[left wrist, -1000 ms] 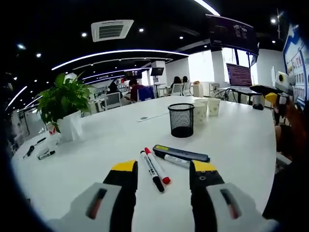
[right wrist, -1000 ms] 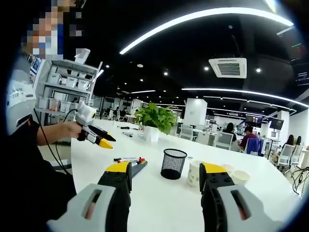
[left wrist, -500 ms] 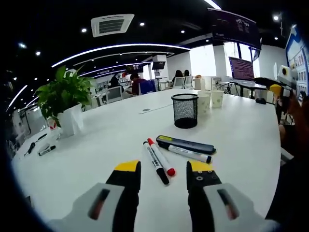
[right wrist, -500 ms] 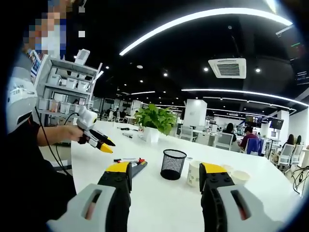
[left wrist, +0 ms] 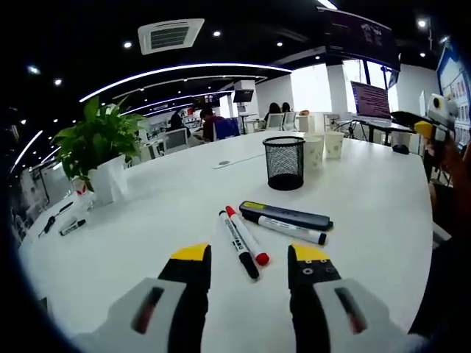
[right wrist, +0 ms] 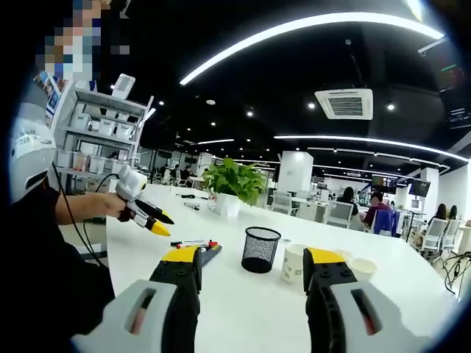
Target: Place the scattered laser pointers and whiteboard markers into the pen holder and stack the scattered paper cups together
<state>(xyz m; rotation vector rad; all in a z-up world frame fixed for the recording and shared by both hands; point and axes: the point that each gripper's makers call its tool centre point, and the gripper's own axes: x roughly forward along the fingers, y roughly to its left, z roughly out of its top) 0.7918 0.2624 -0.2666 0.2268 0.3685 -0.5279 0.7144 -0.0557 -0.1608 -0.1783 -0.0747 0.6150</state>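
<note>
Both tongs, left (left wrist: 250,265) and right (right wrist: 252,266), are spread wide and holding nothing. Your left ones hover just short of the markers (left wrist: 243,243) on the table (left wrist: 169,213).

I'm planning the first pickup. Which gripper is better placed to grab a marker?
Left. The left gripper is open, with the red-capped marker and black-capped marker lying just ahead between its jaws. The right gripper faces the pen holder and paper cups instead.

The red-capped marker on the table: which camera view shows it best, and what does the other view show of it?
The left gripper view shows the red-capped marker best: it lies whole and unblocked just ahead of the open left tool, beside a black-capped marker. In the right gripper view the red-capped marker is small and far off, with only a sliver visible.
</note>
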